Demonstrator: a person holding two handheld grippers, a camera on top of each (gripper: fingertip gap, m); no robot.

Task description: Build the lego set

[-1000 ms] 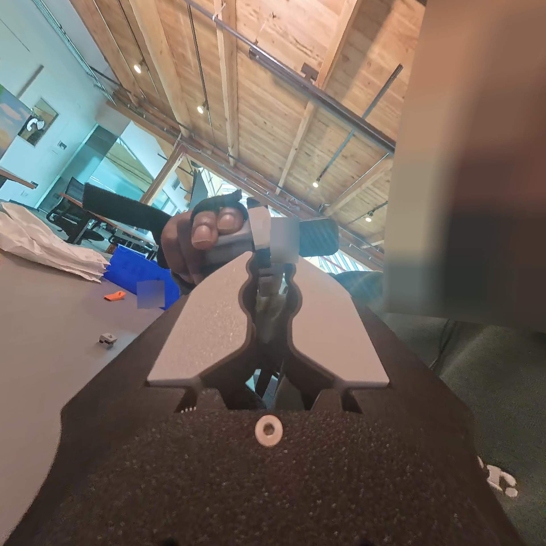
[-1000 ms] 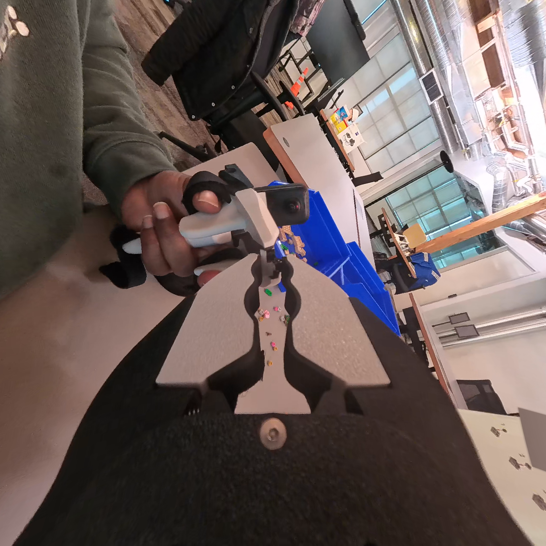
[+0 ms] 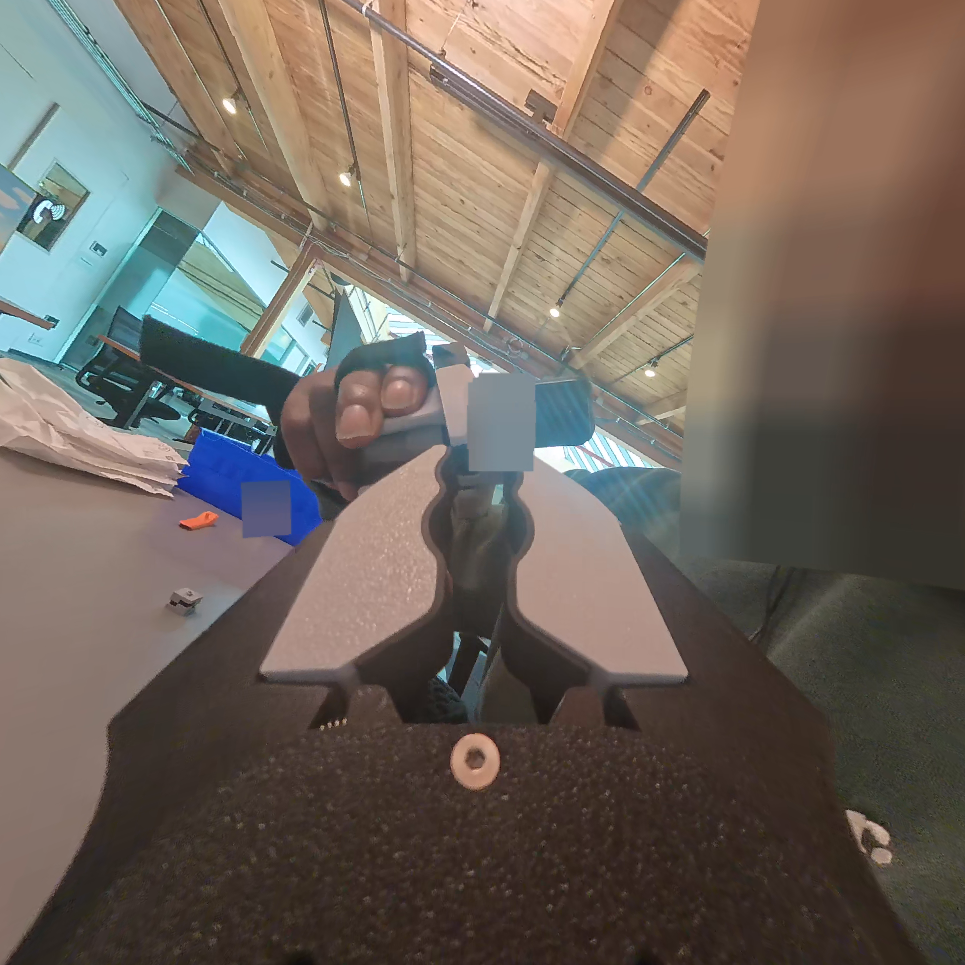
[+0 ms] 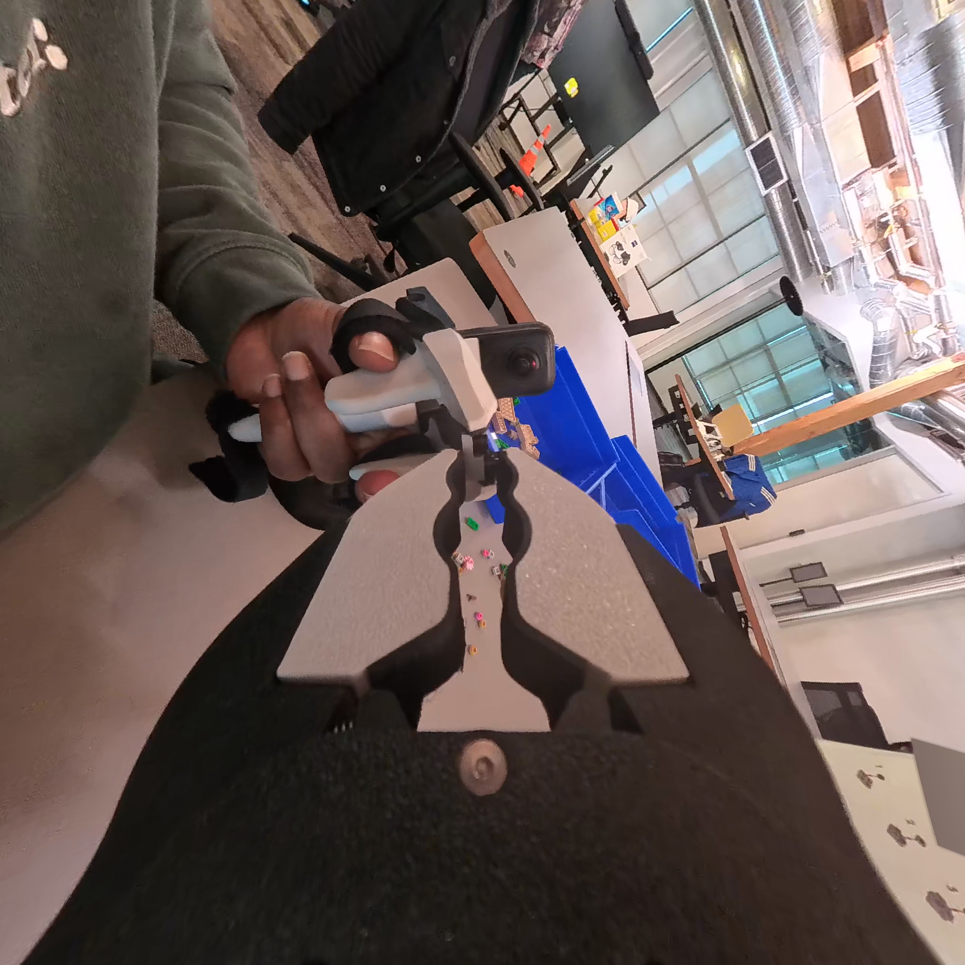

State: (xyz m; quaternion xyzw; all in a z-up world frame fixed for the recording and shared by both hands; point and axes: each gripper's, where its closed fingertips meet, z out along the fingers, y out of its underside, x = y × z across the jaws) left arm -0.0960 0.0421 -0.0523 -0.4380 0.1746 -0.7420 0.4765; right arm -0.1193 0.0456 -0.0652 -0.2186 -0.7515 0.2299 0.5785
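Both grippers are held up off the grey table (image 3: 78, 574), facing each other tip to tip. In the left wrist view my left gripper (image 3: 480, 470) has its jaws nearly closed on something small and grey that I cannot make out. The right gripper and the hand (image 3: 334, 423) holding it sit just beyond. In the right wrist view my right gripper (image 4: 483, 470) is closed the same way on a small grey piece (image 4: 480, 491), against the left gripper's tips. Loose small coloured pieces (image 4: 478, 564) lie on the table below.
Blue bins (image 4: 590, 433) stand behind the tips, with a tan build (image 4: 514, 423) by them. In the left wrist view there are white paper bags (image 3: 89, 444), a blue bin (image 3: 219, 470), an orange piece (image 3: 198, 520) and a small grey piece (image 3: 184, 600). The person's green sweatshirt (image 4: 104, 209) is close at left. My left and right fingertips are right by each other.
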